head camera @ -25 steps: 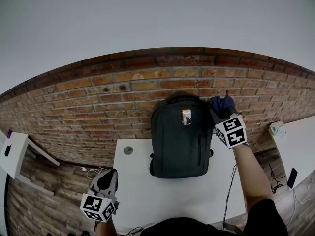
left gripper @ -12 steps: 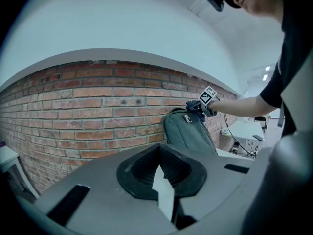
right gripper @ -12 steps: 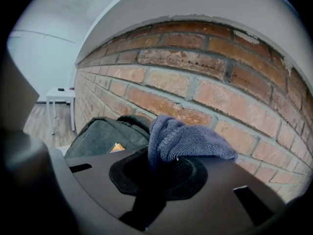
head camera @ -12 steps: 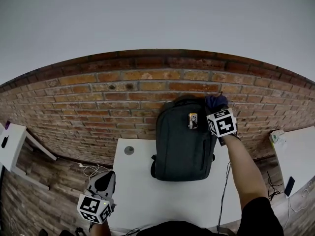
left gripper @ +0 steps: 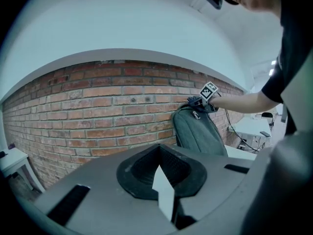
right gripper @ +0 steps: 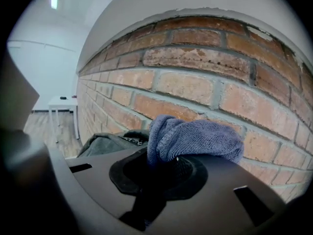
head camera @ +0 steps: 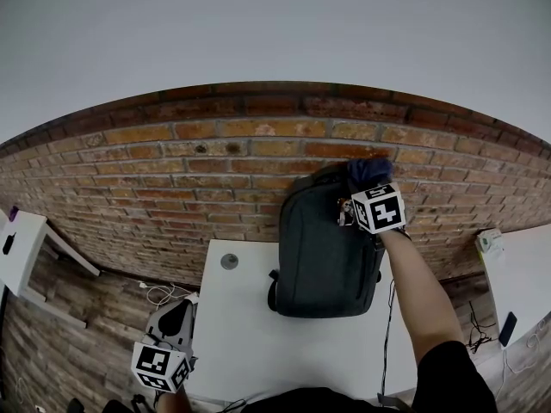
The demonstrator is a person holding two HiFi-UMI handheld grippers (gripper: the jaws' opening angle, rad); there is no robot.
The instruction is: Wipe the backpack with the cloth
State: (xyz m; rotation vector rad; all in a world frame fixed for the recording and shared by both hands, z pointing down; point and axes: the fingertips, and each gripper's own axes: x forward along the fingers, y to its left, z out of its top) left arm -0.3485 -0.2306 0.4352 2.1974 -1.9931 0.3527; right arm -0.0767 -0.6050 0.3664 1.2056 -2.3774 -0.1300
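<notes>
Your right hand-held gripper [head camera: 365, 183] is clamped on the blue cloth [right gripper: 195, 138], which bunches out from between its jaws. It holds the cloth at the top right of the backpack [head camera: 327, 248], close to the brick wall [head camera: 215, 170]. No view shows whether the cloth touches the bricks. The dark backpack stands upright at the back of the white tabletop [head camera: 241, 334], toward its right side, with its back against the wall. A small tag [head camera: 344, 213] hangs near the backpack's top, just beside the gripper's marker cube. Your right arm [head camera: 417, 291] reaches forward along the backpack's right side. To the left of the backpack, near the tabletop's back edge, there is a round hole [head camera: 229, 261]. Your left hand-held gripper [head camera: 182, 310] is low at the left, off the tabletop's left edge and over the wooden floor [head camera: 77, 360]. Its jaws are together with nothing between them. It points toward the wall and is well apart from the backpack.
</notes>
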